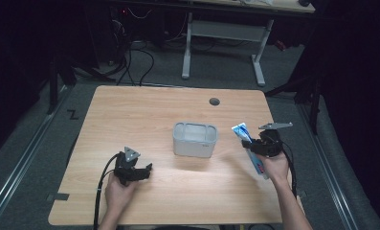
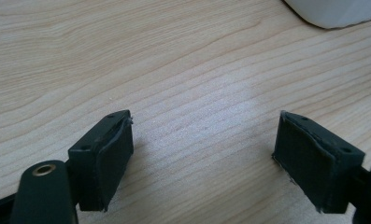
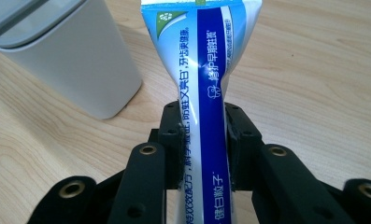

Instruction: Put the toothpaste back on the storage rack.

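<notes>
a: high view first. the right gripper (image 1: pixel 260 143) sits at three o'clock from the grey container (image 1: pixel 195 139), clamped on a toothpaste tube (image 1: pixel 241 131), with the crimped end aimed toward eleven o'clock, at the container. i'd say that slant lines it up for dropping in.

b: and the left gripper (image 1: pixel 140 170) rests at seven o'clock from the container, low on the table (image 1: pixel 144 110), out of the way by the look of it.

a: left gripper view now. the jaws stand wide apart with nothing between them, bare wood below and the container's corner (image 2: pixel 337 11) at one o'clock.

b: right gripper view. the pads (image 3: pixel 173 140) squeeze the tube (image 3: pixel 206 93) mid-body, flat end away, off the table. it's a blue and white tube with a dark blue stripe, green corner and printed lettering. the container (image 3: pixel 71 60) stands at ten o'clock, its lid slotted.
</notes>
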The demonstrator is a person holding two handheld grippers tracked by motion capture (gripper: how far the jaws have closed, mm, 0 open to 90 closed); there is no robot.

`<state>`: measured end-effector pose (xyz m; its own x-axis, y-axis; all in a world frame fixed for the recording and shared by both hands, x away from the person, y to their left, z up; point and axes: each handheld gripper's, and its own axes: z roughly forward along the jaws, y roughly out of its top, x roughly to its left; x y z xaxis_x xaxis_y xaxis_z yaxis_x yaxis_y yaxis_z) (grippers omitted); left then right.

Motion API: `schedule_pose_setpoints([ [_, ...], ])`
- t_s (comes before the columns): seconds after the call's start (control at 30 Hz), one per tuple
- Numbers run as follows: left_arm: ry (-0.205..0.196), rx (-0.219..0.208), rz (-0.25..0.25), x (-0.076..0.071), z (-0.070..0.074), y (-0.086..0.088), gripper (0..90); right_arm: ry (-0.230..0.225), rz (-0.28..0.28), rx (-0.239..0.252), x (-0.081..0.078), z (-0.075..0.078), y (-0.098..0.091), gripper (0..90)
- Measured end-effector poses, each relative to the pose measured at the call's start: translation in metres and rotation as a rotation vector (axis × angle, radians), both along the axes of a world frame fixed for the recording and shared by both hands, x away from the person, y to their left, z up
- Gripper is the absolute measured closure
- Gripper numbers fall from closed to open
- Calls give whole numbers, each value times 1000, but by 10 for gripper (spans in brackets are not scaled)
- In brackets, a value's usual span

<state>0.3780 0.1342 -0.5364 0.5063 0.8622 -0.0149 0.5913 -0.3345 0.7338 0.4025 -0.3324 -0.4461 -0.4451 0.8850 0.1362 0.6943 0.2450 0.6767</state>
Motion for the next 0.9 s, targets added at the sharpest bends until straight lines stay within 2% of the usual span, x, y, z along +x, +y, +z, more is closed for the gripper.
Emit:
schedule_pose_setpoints([
  [0.2, 0, 1, 0, 0, 0, 0, 199, -34, 20, 1, -3, 6, 4, 718],
  [0.5, 0, 1, 0, 0, 0, 0, 200, -35, 38, 1, -3, 5, 9, 717],
  [0.9, 0, 1, 1, 0, 0, 0, 200, -61, 58, 6, -1, 20, 18, 717],
])
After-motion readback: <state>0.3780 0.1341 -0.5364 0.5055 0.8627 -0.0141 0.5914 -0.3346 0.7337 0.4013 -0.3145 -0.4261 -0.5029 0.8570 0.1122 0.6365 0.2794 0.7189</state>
